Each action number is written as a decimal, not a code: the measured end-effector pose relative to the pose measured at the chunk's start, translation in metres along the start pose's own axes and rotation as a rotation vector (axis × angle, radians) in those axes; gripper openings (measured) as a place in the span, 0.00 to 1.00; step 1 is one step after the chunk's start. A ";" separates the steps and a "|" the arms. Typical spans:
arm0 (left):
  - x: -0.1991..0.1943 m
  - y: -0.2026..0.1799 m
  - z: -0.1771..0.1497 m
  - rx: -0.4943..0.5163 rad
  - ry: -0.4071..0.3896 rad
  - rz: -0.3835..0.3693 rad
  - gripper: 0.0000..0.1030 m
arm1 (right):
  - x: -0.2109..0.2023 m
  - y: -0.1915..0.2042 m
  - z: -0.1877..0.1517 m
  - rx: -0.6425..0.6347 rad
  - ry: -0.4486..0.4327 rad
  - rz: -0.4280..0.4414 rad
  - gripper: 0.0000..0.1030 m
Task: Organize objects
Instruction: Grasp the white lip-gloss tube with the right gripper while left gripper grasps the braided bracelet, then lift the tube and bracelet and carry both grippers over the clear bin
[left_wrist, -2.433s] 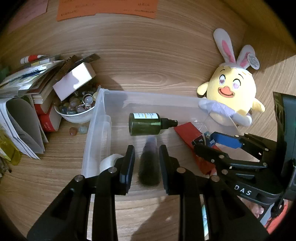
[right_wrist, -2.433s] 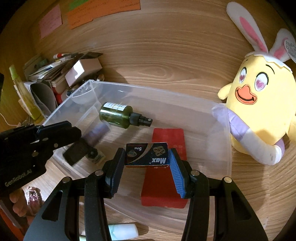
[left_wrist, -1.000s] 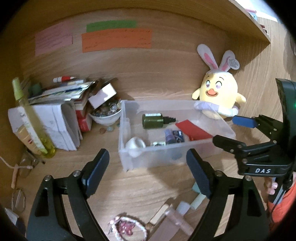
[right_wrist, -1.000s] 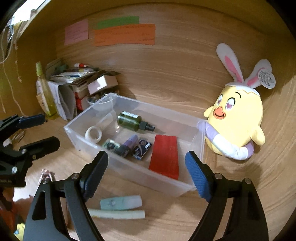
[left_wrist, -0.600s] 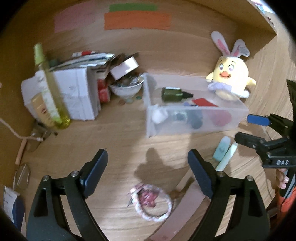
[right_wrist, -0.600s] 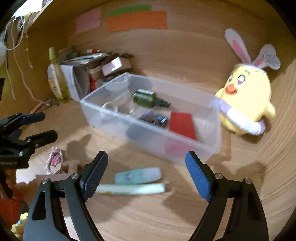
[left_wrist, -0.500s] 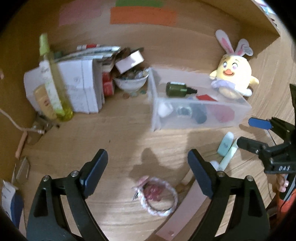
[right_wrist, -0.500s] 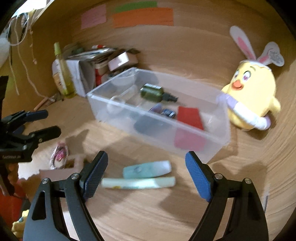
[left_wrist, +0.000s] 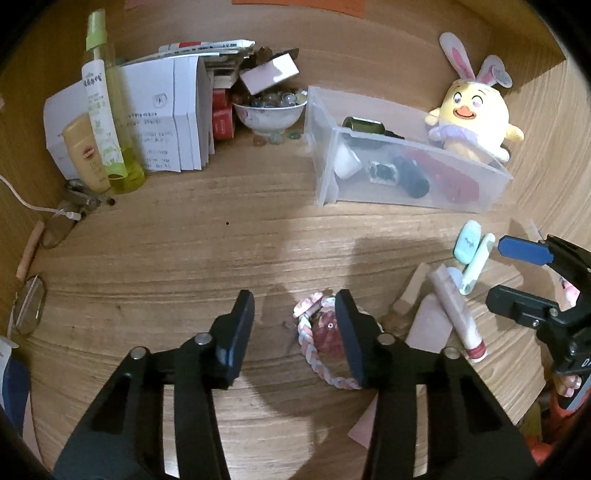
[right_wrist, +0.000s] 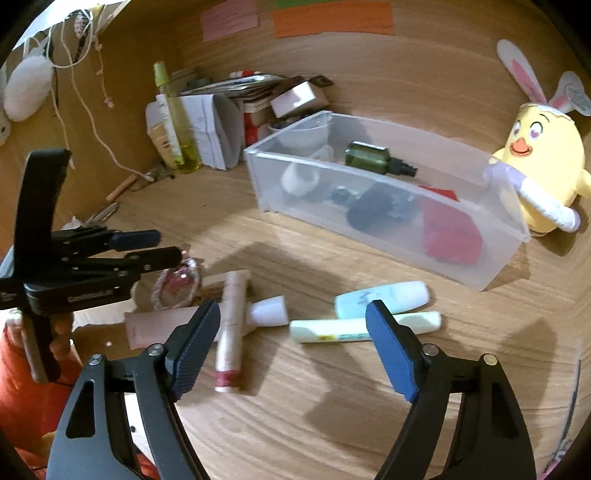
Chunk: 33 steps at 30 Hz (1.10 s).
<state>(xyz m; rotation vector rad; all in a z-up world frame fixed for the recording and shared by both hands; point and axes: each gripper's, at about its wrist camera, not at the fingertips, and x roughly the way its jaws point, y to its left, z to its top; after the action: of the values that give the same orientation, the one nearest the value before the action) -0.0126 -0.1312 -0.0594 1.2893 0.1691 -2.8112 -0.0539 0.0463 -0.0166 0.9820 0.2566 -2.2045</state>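
Two grippers are hanging over the wooden table (left_wrist: 184, 240), both with fingers spread and holding nothing. Leftmost, the left gripper (left_wrist: 295, 314) is hovering at the braided pink bracelet (left_wrist: 325, 339), whose loop is lying half under its right finger rather than between the two; closing from here risks pinching only the edge and flicking it away. Beside it, pink tubes (right_wrist: 231, 325) are lying crossed. The right gripper (right_wrist: 291, 343) is straddling the white-green tube (right_wrist: 362, 326) and mint tube (right_wrist: 380, 295), touching neighbours, so one grab may drag both. Far right, the clear bin (right_wrist: 388, 236) is already holding a green bottle (right_wrist: 373, 157)
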 end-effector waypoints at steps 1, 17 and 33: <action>0.001 0.000 0.000 0.001 0.004 0.001 0.39 | 0.001 0.002 -0.001 -0.001 0.002 0.000 0.72; 0.017 -0.008 0.003 0.031 0.045 -0.009 0.13 | 0.025 0.025 -0.009 -0.053 0.079 0.057 0.29; -0.018 0.001 0.020 -0.009 -0.070 -0.035 0.13 | 0.014 0.022 -0.004 -0.047 0.024 0.027 0.14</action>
<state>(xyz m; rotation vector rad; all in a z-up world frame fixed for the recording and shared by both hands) -0.0156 -0.1343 -0.0331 1.1951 0.2036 -2.8766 -0.0434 0.0251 -0.0272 0.9809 0.3028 -2.1546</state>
